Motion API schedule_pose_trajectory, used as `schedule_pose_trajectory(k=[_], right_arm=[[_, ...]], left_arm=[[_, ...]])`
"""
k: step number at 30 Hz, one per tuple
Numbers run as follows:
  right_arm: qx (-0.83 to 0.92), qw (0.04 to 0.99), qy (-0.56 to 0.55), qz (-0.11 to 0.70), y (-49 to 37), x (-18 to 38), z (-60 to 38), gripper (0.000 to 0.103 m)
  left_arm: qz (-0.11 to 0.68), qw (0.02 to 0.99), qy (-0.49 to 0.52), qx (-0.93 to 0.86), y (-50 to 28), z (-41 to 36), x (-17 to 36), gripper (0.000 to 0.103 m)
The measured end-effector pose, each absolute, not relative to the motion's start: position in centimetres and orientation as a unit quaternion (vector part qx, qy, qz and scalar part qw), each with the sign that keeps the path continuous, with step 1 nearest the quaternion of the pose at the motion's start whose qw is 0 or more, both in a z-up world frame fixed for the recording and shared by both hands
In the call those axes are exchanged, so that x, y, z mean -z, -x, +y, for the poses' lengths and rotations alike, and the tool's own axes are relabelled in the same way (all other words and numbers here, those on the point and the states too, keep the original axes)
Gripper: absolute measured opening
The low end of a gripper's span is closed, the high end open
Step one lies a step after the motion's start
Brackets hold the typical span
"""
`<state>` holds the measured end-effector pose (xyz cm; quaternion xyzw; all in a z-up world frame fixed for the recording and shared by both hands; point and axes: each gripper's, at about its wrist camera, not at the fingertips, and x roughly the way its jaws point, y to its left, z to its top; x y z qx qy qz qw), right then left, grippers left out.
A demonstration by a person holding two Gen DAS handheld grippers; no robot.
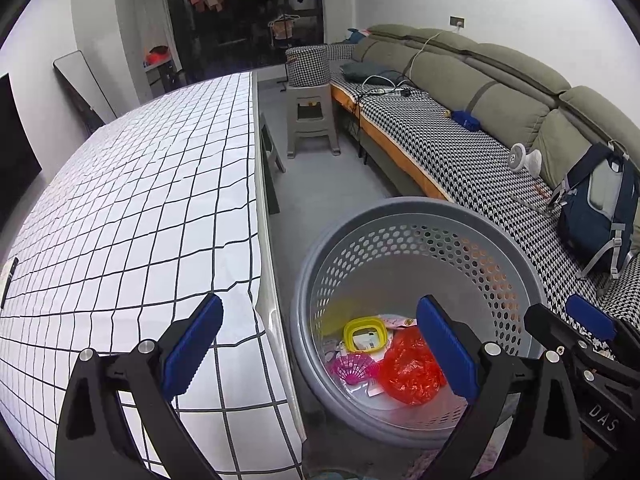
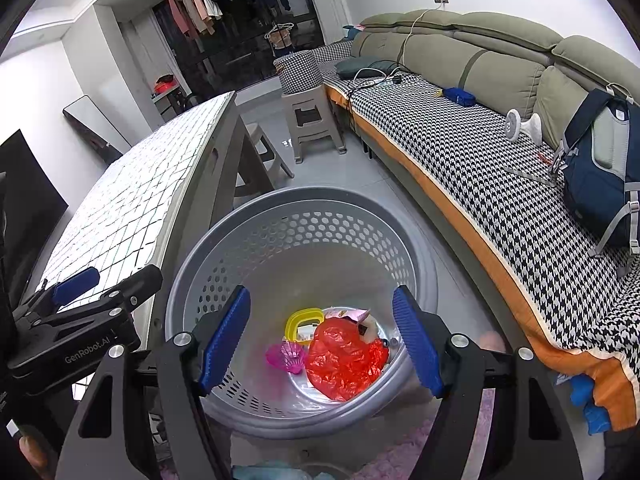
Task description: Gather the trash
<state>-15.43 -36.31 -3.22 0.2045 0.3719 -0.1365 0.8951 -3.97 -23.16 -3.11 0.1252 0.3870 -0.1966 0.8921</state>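
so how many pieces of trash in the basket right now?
4 visible in the basket: red plastic bag in the middle, yellow lid behind it, pink fan to its left, paper wrappers behind. More may lie underneath.

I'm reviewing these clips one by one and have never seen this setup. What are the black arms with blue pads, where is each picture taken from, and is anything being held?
There is no robot here: a person carries a hand-held gripper in each hand, each with a fisheye camera looking along its two blue-padded fingers. One picture is from the left hand-held gripper, the other from the right hand-held gripper; each also shows its neighbour at the edge. Both stand open and hold nothing. Below them a grey perforated basket stands on the floor between a table with a checked cloth and a sofa. In the basket lie a red plastic bag, a yellow ring-shaped piece, a pink plastic piece and some wrappers. The visible tabletop looks bare of trash.
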Motion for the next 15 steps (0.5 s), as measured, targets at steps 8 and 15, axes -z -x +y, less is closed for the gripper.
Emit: schedule_pose_trajectory(k=[8, 15], right_arm=[[0.136, 0.896, -0.204, 0.371, 15.44, 3.08, -36.34, 0.071], [0.135, 0.896, -0.201, 0.372, 15.40, 3.15, -36.46, 0.071]], left_arm=[[0.388, 0.891, -0.122, 0.200, 3.90, -22.86, 3.03, 0.096], [0.392, 0.889, -0.120, 0.205, 3.83, -22.60, 2.97, 0.096]])
